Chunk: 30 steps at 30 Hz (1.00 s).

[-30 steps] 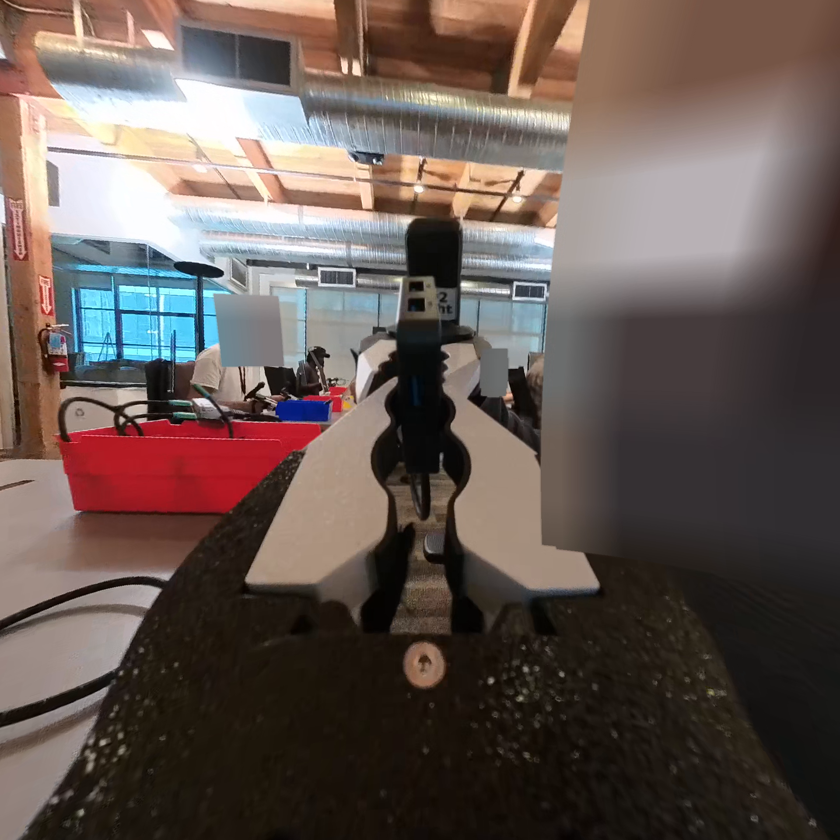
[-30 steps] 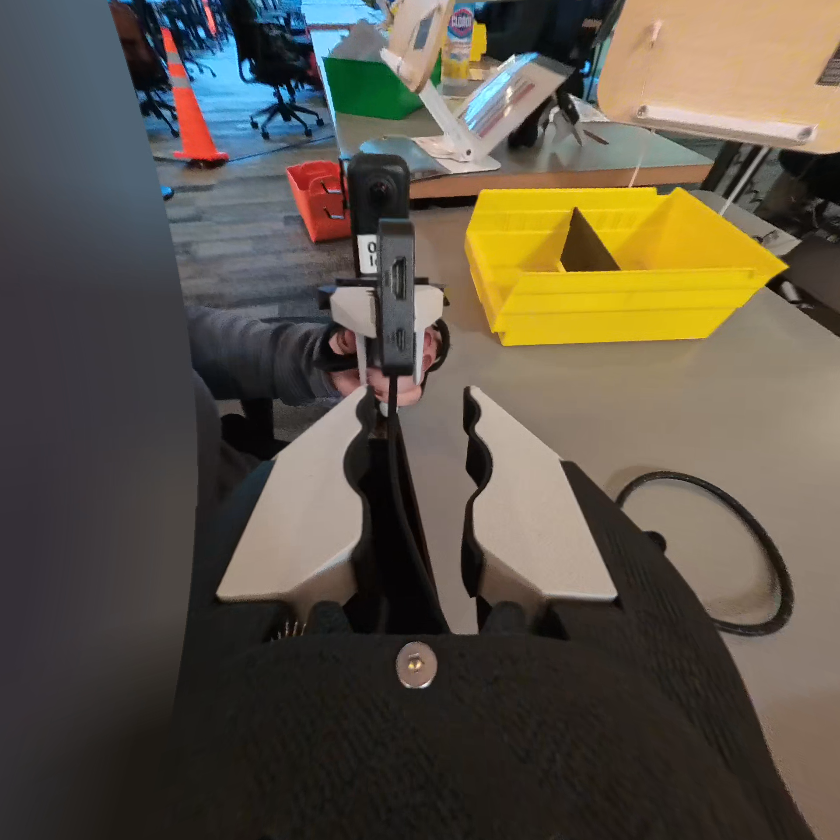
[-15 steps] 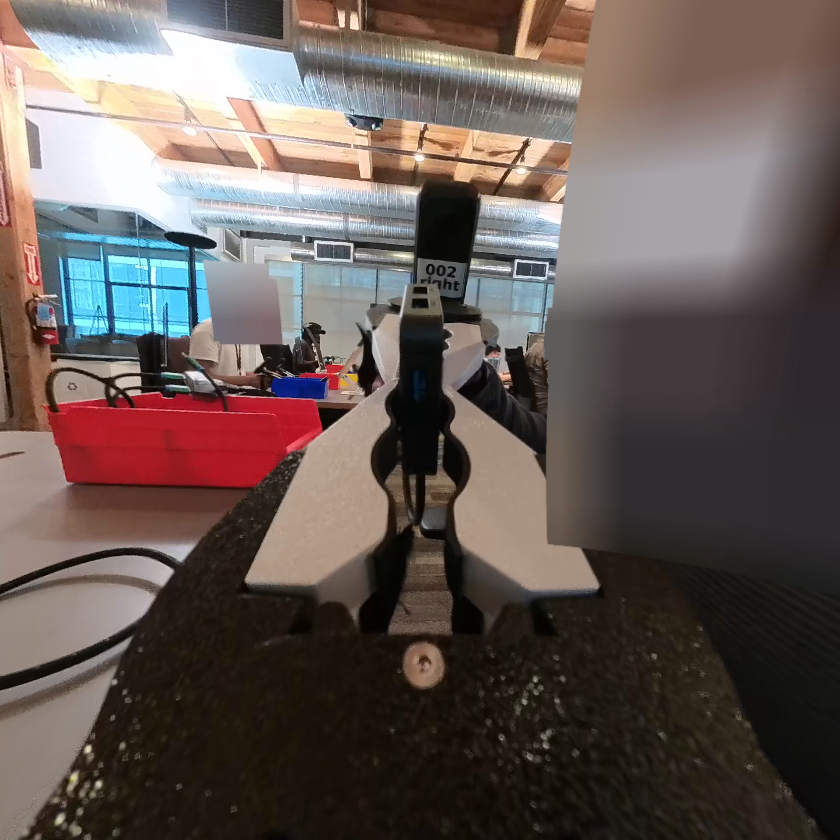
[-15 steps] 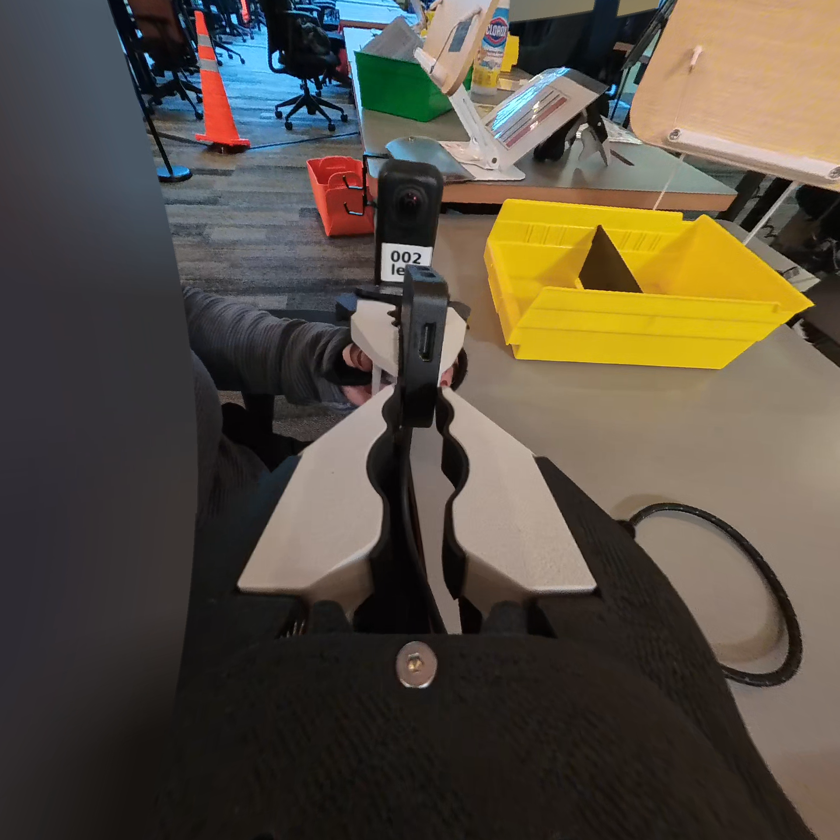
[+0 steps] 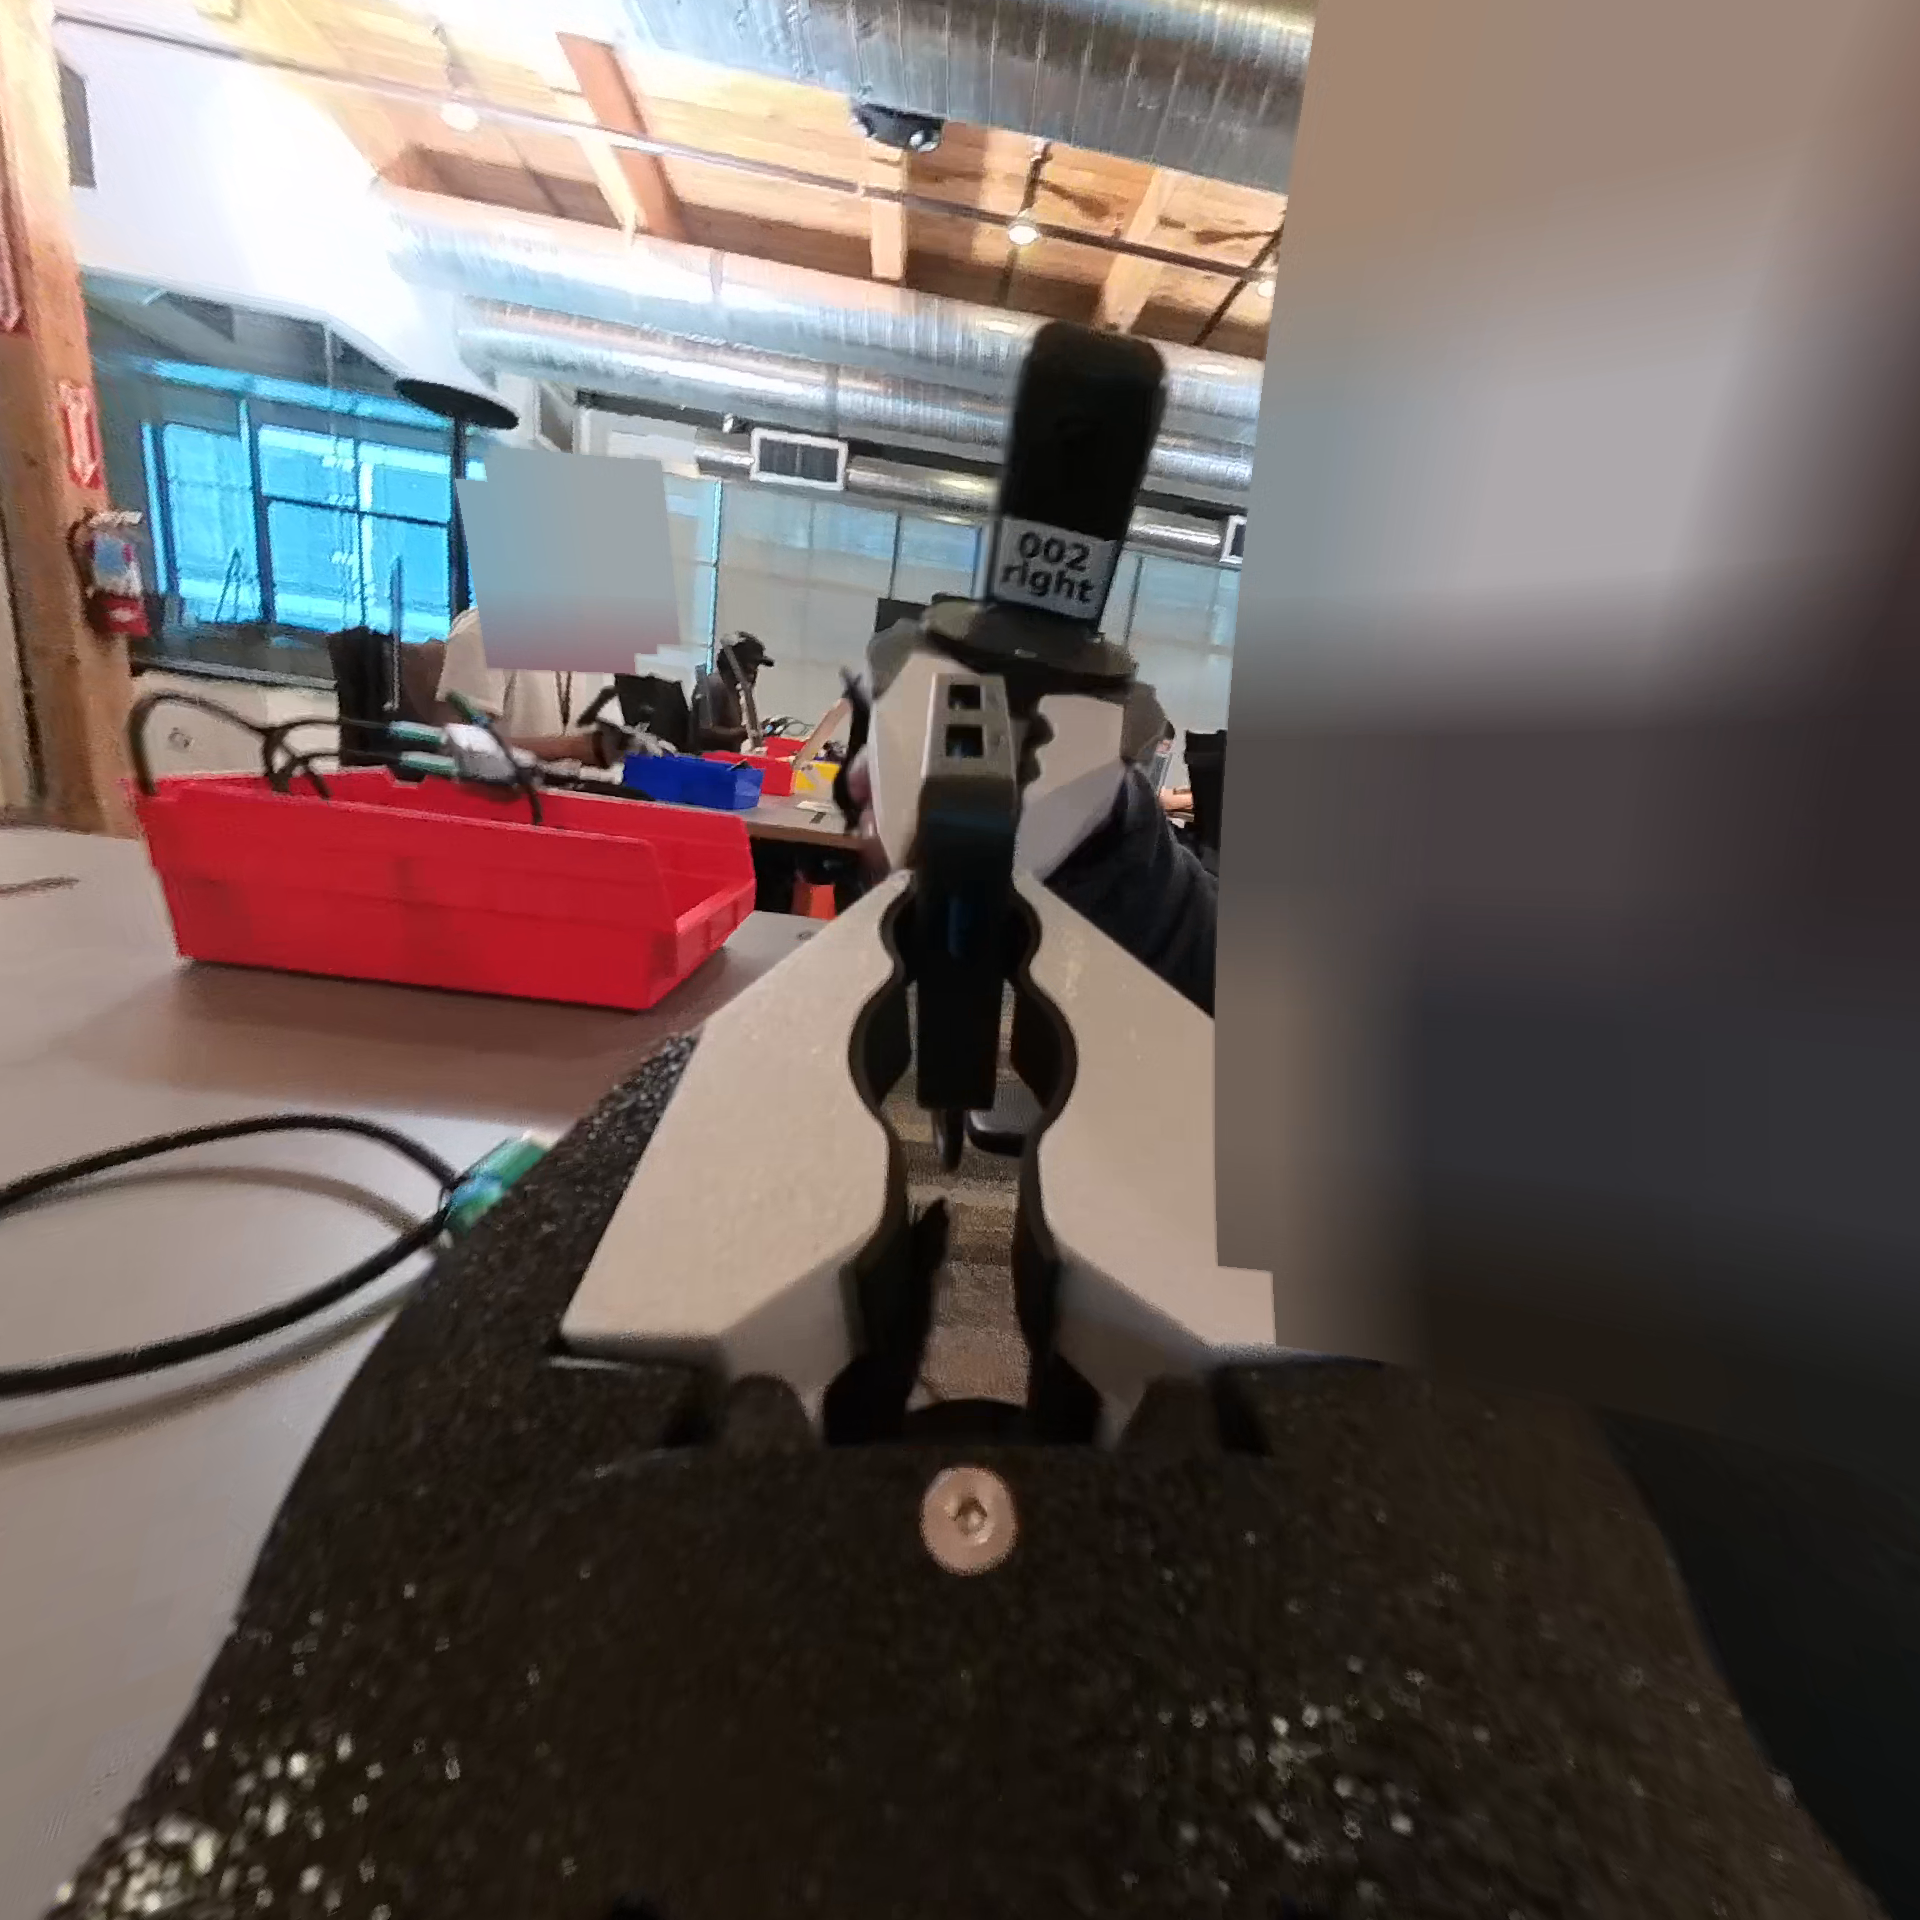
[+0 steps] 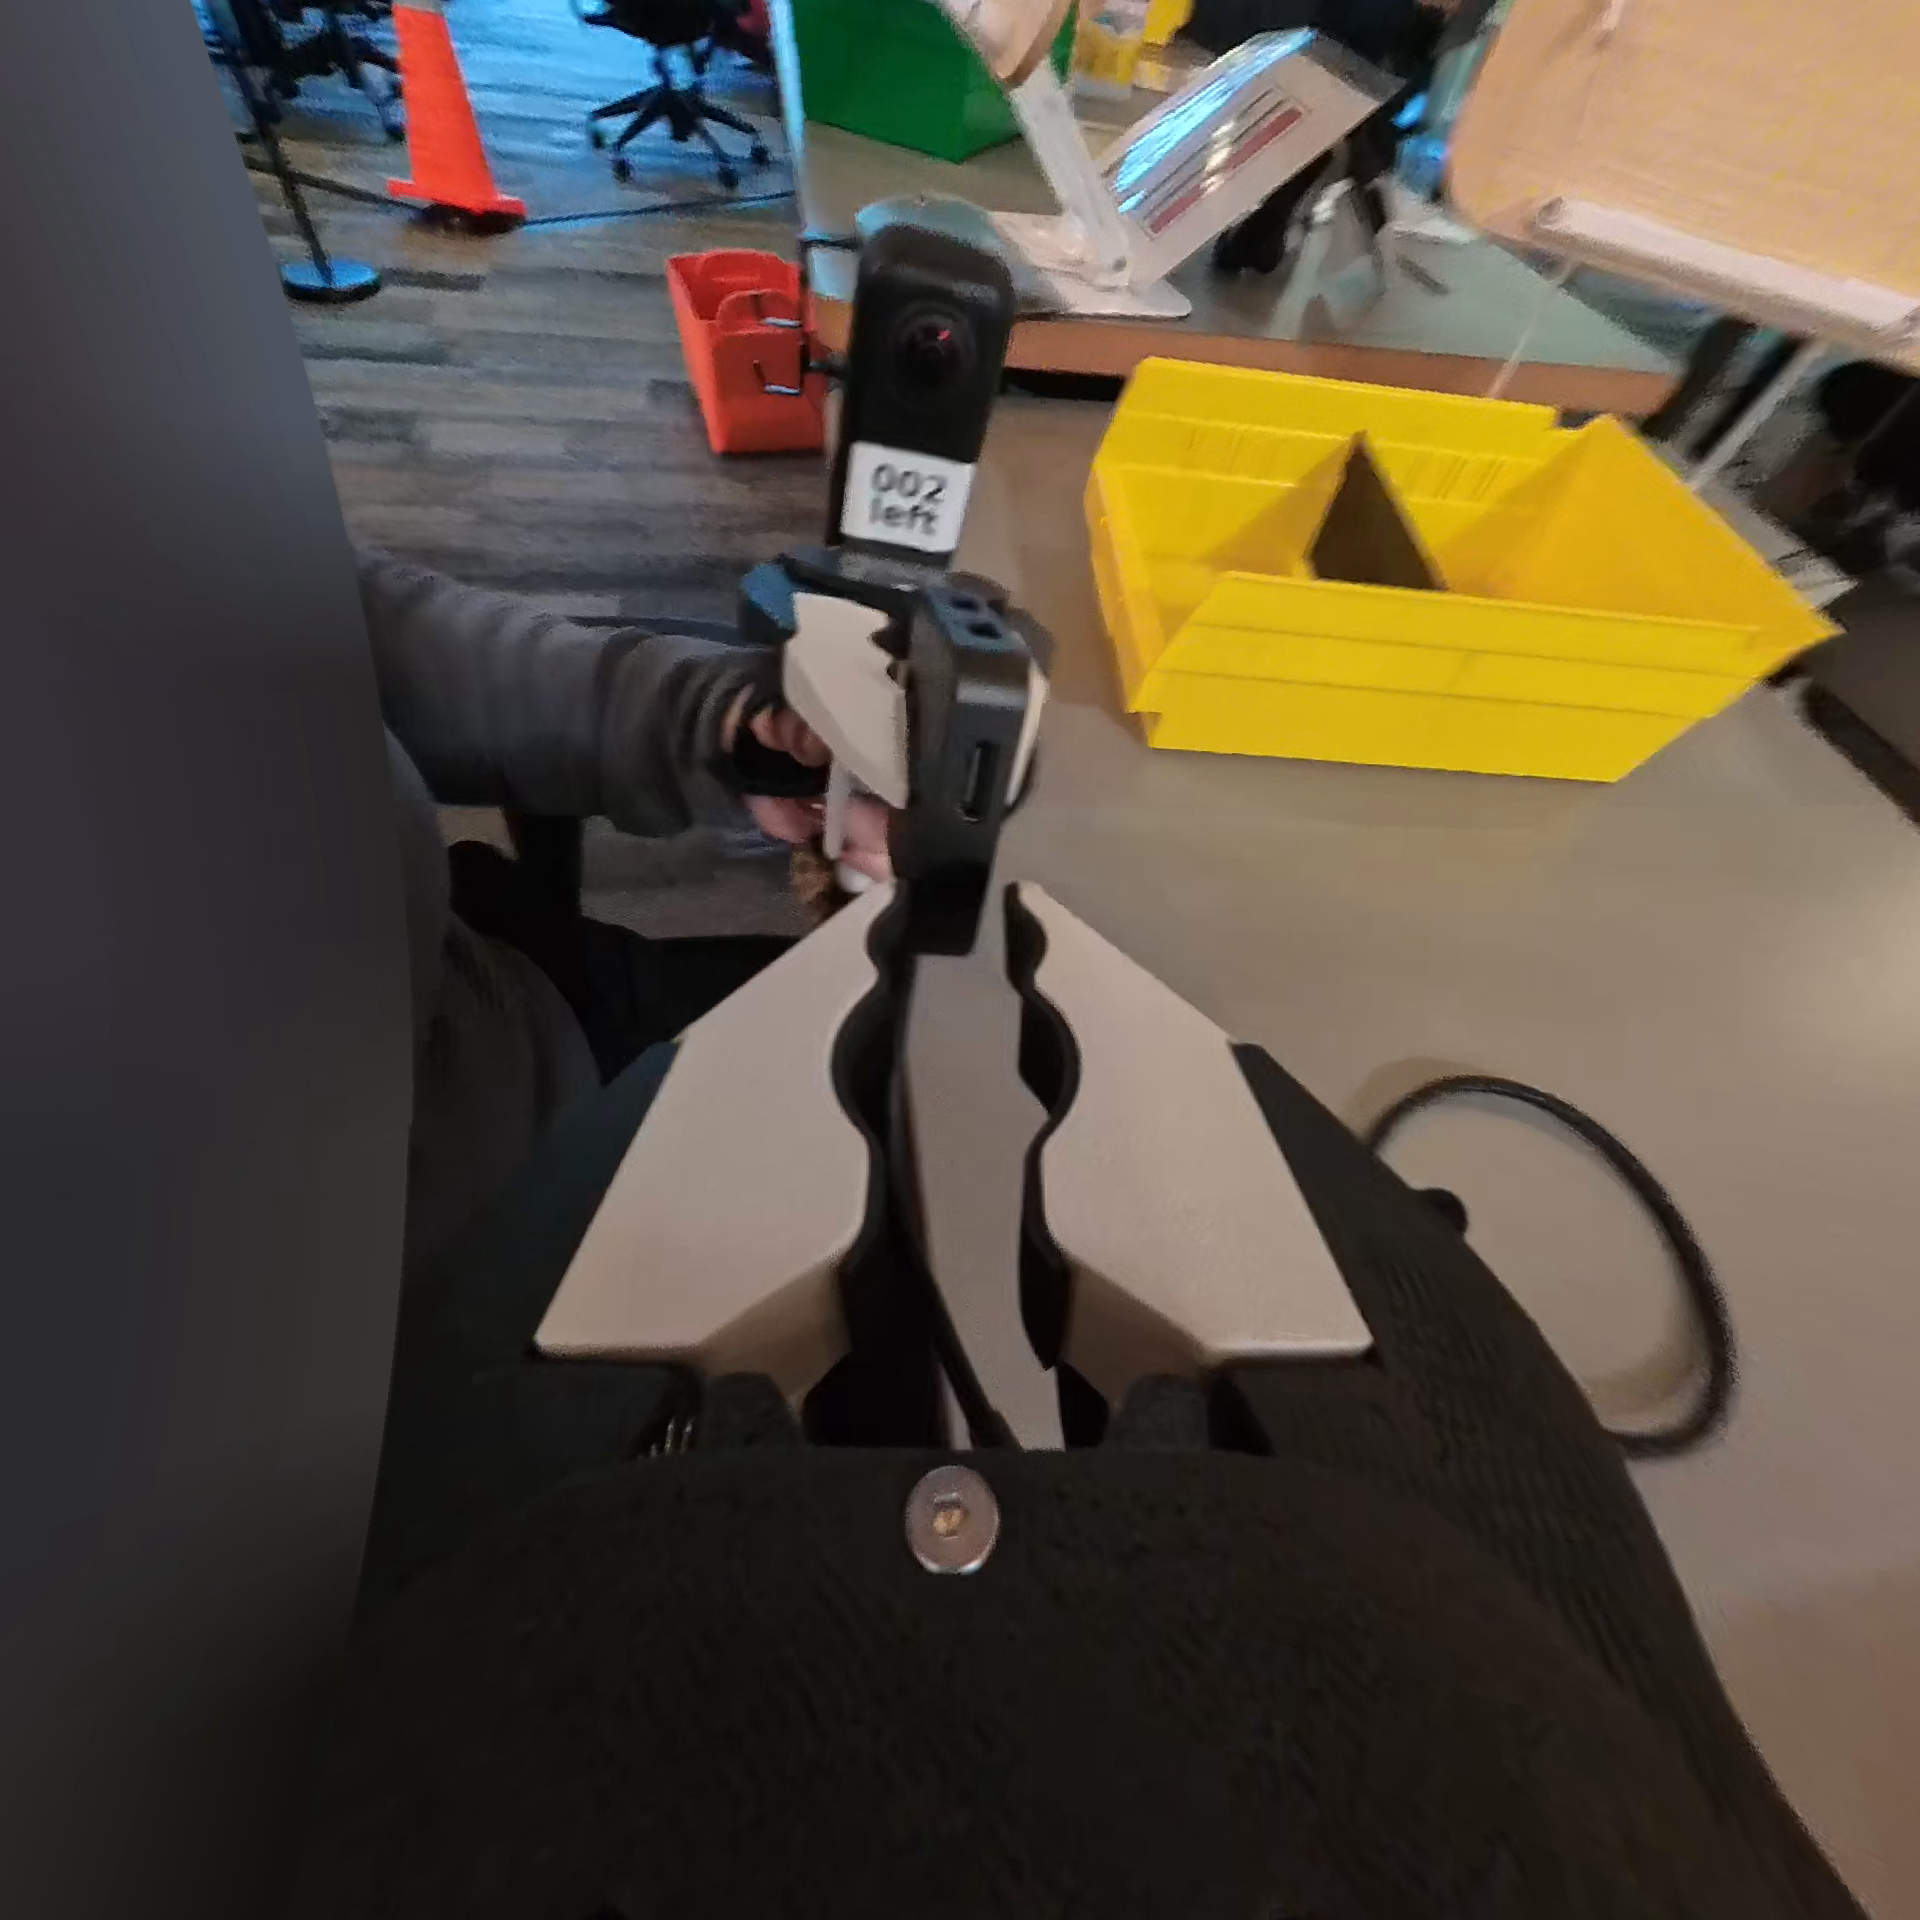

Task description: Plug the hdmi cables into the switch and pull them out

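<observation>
While the left fingers [image 5: 961,894] are clamped on the black switch [image 5: 961,987], holding it upright on edge above the surface [image 6: 1351,935], the right fingers [image 6: 948,914] face them from the opposite side and are drawn in tight on the switch's lower end. A thin cable [image 6: 956,1382] leaves that end and runs back between the right fingers. Two small square openings show on the switch's top end, and a port shows on the edge turned toward the right view. A hand [image 6: 800,769] grips the left handle just behind the switch. Well beyond the switch sit a yellow bin [image 6: 1455,675] on one side and a red bin [image 5: 416,914] on the other.
</observation>
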Tool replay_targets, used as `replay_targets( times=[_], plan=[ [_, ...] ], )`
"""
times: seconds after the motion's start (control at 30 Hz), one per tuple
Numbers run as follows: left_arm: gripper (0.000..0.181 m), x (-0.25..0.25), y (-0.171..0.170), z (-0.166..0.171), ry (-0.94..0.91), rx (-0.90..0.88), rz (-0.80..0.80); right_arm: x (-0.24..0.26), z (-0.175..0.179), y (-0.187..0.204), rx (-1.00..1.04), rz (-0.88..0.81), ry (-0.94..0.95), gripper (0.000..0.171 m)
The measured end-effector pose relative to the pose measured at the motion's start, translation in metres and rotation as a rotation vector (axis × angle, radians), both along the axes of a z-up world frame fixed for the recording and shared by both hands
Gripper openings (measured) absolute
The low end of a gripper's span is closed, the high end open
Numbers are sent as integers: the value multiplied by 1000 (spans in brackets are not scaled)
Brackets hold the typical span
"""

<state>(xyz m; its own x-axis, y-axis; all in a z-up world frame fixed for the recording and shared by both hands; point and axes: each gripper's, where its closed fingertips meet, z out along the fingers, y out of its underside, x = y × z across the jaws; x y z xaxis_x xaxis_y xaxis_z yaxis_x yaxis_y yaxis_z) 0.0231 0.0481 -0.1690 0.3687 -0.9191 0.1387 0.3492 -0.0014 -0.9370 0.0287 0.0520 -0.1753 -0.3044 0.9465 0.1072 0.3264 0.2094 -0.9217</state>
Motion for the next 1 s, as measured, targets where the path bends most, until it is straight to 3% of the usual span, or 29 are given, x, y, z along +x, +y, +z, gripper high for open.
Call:
replay_targets(
  times=[0.03,0.1,0.17,0.3,0.43,0.67,0.9,1.0],
  plan=[
    [11,-5,5,-4,-10,-38,10,4,6,11,16,-33,29,27],
    [11,-20,15,-11,-47,-121,38,15,21,41,24,-118,103,34],
    [11,-32,24,-19,-75,-205,65,30,23,77,25,-211,127,25],
    [11,-39,41,-31,-83,-322,99,41,-37,131,248,-274,-76,21],
    [11,-33,50,-46,-31,-393,96,30,-101,141,479,-119,-293,30],
    [11,-40,60,-52,-83,-471,107,6,-134,150,1154,94,-342,27],
    [11,-45,63,-50,-147,-506,84,-11,-141,157,1265,89,-295,17],
    [11,-46,63,-50,-158,-516,79,-15,-137,164,1334,72,-288,26]
  ],
)
